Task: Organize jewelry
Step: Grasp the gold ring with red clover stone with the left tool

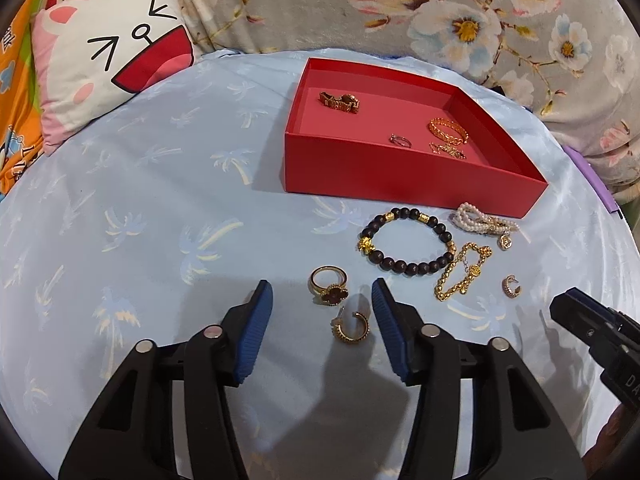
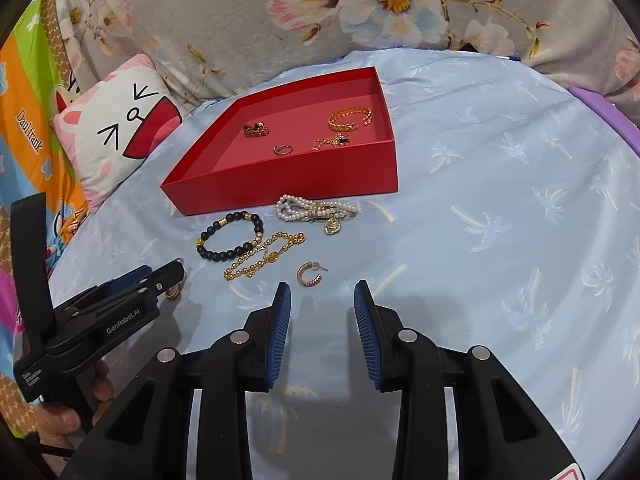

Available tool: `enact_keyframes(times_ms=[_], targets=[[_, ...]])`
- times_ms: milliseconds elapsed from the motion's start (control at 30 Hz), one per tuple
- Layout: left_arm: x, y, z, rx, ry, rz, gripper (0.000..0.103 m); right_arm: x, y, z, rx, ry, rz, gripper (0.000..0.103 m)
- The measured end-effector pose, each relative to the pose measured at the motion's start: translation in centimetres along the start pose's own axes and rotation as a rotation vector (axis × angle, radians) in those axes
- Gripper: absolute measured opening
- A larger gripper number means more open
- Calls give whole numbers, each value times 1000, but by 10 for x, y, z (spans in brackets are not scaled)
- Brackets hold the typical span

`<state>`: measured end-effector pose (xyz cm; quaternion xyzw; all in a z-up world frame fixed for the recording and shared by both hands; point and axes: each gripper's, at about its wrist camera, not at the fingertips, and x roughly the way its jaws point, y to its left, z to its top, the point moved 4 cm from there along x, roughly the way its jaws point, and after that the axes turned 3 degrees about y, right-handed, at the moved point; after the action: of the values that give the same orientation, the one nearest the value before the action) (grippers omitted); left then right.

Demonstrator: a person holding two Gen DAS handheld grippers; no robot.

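Right gripper (image 2: 322, 300) open, empty; hoop earring (image 2: 309, 275) just ahead on blue cloth (image 2: 500, 200).

a pale blue cloth (image 1: 160, 208) printed with palm trees covers the surface. at its far left edge lies a white and pink cushion (image 1: 108, 60) with a cartoon face, open red mouth. behind it hangs grey fabric (image 1: 360, 4) with large pink and white flowers. an orange and green cartoon-print fabric (image 2: 24, 120) fills the left side.
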<state>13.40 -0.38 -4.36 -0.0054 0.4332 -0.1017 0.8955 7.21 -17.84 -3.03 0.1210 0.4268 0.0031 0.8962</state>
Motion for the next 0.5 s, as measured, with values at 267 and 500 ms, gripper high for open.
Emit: enact_keyframes(times_ms=[267,500], targets=[[3,-1,0,2,7,-37,14,7,-1,1,7,11,0,33],[2,-1,0,-3,1,-56,14,21,2,18,-27,9,-15,33]])
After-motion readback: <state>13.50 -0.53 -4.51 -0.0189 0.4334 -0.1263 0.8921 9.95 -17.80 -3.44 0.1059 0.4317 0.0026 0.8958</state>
